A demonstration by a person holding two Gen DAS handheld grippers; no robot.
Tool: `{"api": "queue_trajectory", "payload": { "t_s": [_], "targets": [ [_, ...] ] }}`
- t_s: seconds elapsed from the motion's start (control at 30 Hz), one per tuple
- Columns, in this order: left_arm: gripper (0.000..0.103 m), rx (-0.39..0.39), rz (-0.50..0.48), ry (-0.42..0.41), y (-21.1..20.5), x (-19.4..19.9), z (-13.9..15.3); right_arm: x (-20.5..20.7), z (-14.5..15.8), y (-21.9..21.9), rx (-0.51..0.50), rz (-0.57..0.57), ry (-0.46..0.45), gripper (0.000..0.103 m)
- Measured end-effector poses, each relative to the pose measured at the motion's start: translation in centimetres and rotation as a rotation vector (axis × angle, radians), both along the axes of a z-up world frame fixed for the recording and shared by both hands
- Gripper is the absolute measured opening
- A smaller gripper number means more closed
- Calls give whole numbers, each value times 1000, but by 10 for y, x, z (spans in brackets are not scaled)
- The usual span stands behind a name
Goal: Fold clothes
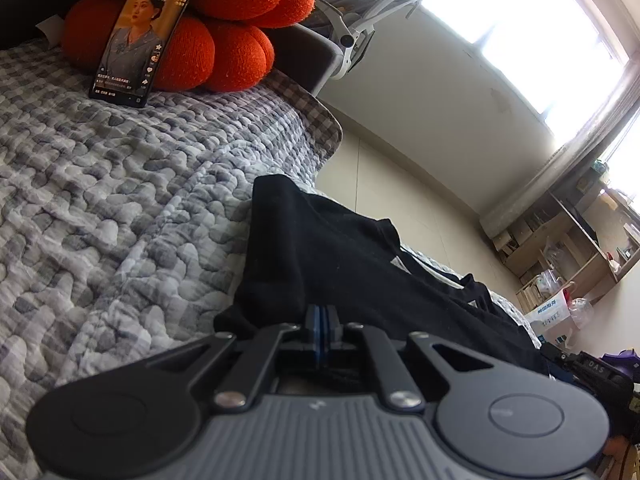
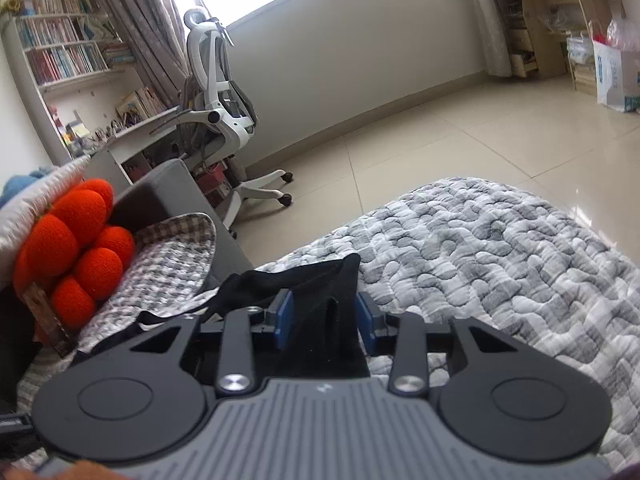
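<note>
A black garment [image 1: 360, 248] lies bunched on the grey quilted bed cover [image 1: 120, 184], with one fold standing up in front of my left gripper [image 1: 322, 316]. That gripper's blue pads are pressed together on the cloth's edge. In the right wrist view another part of the black garment [image 2: 316, 280] runs up between the two blue pads [image 2: 285, 318] of my right gripper [image 2: 325, 316]. The pads stand apart on either side of the cloth without pressing it.
An orange pumpkin-shaped cushion [image 1: 232, 12] sits at the head of the bed with a lit phone [image 1: 140, 36] leaning on it. Past the bed edge are tiled floor [image 2: 460, 132], a white office chair [image 2: 216, 92], bookshelves [image 2: 68, 48] and a paper bag [image 2: 612, 76].
</note>
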State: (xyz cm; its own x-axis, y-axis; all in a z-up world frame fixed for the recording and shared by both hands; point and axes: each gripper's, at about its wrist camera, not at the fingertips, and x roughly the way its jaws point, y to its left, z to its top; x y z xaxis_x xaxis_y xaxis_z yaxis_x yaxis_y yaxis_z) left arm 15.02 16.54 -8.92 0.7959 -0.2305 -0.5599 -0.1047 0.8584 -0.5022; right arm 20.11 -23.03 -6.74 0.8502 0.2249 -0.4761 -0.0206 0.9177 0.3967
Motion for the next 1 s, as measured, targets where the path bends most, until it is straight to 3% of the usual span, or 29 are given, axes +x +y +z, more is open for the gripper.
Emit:
{"api": "queue_trajectory", "payload": {
  "t_s": [0.17, 0.33, 0.47, 0.53, 0.57, 0.67, 0.7, 0.77, 0.9, 1.0],
  "targets": [
    [3, 1, -14, 1, 0, 2, -2, -5, -3, 19, -185, -20, -55, 4],
    [3, 24, -35, 3, -2, 4, -5, -4, -1, 25, -291, -50, -131, 3],
    [3, 24, -40, -1, -2, 2, -4, 9, -15, 26, -303, -52, -31, 4],
    [3, 14, -37, -5, 0, 2, -2, 5, -11, 24, -292, -68, -43, 4],
    [3, 6, -36, -27, 0, 0, 1, 2, -8, 24, -286, -75, -48, 14],
    [4, -6, -36, -140, -1, -8, 11, -6, 1, 27, -265, -64, -67, 18],
    [4, -2, -37, -154, -3, -8, 13, -9, 4, 31, -257, -40, -70, 23],
    [4, 17, -48, -136, -8, -4, 11, -13, 8, 43, -242, 25, -71, 34],
    [4, 155, -73, -69, -23, 2, 0, -19, 4, 79, -338, 151, -23, 35],
    [4, 179, -68, -65, -23, -1, 2, -20, -8, 91, -443, 166, 31, 35]
  ]
}}
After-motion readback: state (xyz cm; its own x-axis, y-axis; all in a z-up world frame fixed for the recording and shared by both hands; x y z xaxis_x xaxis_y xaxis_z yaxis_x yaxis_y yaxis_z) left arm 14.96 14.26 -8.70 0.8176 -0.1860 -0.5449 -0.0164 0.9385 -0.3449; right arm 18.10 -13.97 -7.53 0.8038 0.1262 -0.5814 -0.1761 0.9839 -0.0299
